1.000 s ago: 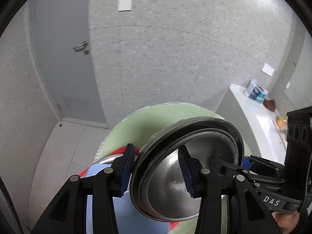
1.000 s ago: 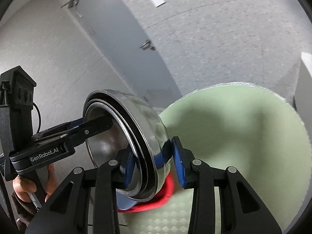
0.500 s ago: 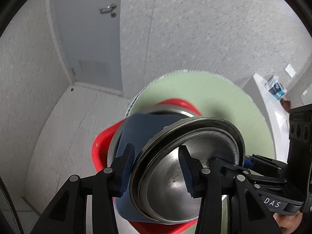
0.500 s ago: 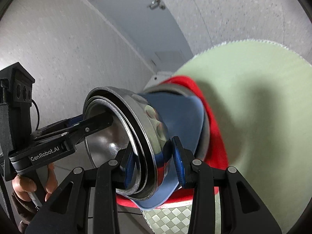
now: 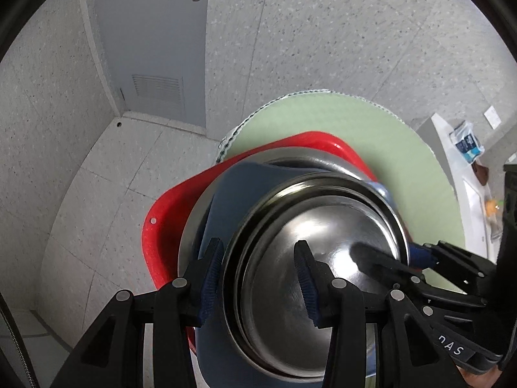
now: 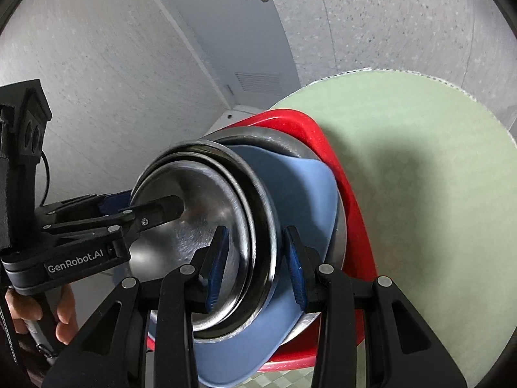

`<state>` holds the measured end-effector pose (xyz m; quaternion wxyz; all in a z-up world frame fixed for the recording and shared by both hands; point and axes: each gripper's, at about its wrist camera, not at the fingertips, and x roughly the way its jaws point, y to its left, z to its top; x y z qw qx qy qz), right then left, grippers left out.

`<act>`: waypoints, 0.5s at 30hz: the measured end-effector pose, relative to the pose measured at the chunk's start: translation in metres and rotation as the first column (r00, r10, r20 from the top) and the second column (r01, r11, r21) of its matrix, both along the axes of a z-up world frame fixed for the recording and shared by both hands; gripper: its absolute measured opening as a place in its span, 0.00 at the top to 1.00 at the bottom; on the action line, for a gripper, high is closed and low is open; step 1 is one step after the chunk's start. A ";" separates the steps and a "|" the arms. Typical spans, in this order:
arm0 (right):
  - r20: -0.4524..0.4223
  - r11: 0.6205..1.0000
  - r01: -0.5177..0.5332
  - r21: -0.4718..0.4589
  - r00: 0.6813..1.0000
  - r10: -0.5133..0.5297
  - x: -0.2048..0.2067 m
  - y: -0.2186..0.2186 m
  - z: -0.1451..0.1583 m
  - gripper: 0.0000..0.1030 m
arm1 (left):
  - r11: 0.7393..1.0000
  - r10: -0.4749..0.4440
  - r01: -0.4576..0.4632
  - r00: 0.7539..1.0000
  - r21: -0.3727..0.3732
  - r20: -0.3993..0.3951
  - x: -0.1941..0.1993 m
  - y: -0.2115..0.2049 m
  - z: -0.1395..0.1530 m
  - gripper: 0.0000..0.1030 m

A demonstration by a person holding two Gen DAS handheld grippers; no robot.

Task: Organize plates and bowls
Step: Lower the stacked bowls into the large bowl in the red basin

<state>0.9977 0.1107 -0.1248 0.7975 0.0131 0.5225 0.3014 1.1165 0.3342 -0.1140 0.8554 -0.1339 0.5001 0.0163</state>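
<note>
A stack of nested steel bowls is held over a blue plate. The plate lies in a wider steel bowl inside a red basin. My left gripper is shut on the stack's left rim, one finger inside and one outside. My right gripper is shut on the opposite rim in the same way. The right gripper also shows in the left wrist view, and the left gripper in the right wrist view. The stack is tilted.
The red basin stands on a round table with a pale green cloth. A grey door and speckled walls stand behind. A white counter with a blue packet is at the far right.
Both grippers have carried the steel bowl stack downward toward the red basin. The blue plate and the basin now fill more of both views. The grips have not changed.
</note>
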 end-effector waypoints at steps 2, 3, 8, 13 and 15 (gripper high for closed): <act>0.020 1.000 0.001 -0.030 1.000 0.000 -0.002 0.002 0.000 0.63 | 1.000 0.003 -0.003 1.000 -0.008 0.000 0.022 0.002 -0.006 0.60; 0.033 0.999 0.003 -0.046 0.999 -0.001 -0.003 0.003 0.000 0.63 | 1.000 0.005 -0.005 1.000 -0.011 0.006 0.024 -0.001 -0.006 0.58; 0.083 0.999 0.008 -0.049 0.997 -0.004 -0.010 0.002 0.007 0.49 | 1.000 0.027 -0.027 0.999 -0.001 0.033 0.019 -0.003 -0.003 0.37; 0.128 0.998 0.045 -0.042 0.991 -0.040 -0.015 -0.009 0.017 0.42 | 0.998 0.067 -0.066 0.993 -0.017 0.098 -0.007 -0.008 0.014 0.23; 0.147 0.998 0.059 -0.037 0.988 -0.053 -0.022 -0.015 0.023 0.40 | 0.997 0.074 -0.073 0.990 -0.008 0.121 -0.021 -0.014 0.021 0.21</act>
